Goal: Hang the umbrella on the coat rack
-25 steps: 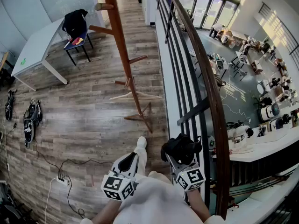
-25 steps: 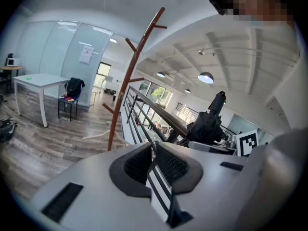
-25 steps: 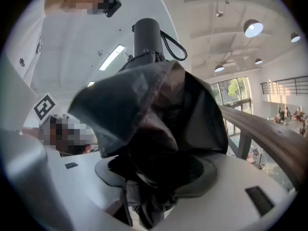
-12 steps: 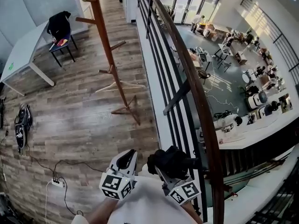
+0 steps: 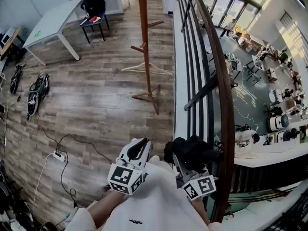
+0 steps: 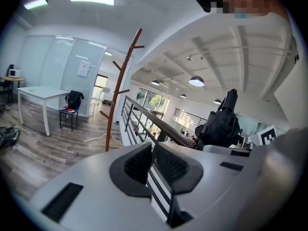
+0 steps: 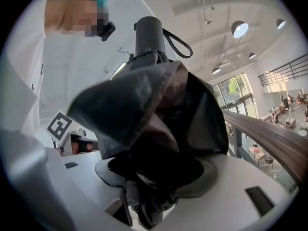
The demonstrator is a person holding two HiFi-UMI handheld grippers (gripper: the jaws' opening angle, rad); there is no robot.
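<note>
A folded black umbrella stands upright in my right gripper, which is shut on its bunched canopy. Its handle with a strap loop points up. In the left gripper view the umbrella shows off to the right. My left gripper is beside it on the left, jaws shut with nothing between the pads. The brown wooden coat rack stands on the floor well ahead, and its pegs are bare. Both grippers are held low, close to the person's body.
A dark-railed balustrade runs along the right, with a lower hall beyond it. A wooden hanger lies at the rack's foot. A white table, a chair with a black jacket, a power strip with cables and floor gear are at left.
The view has swung, so the coat rack now sits nearer the top centre. Both grippers have shifted slightly right in the view, the umbrella still in the right one. The grip is unchanged.
</note>
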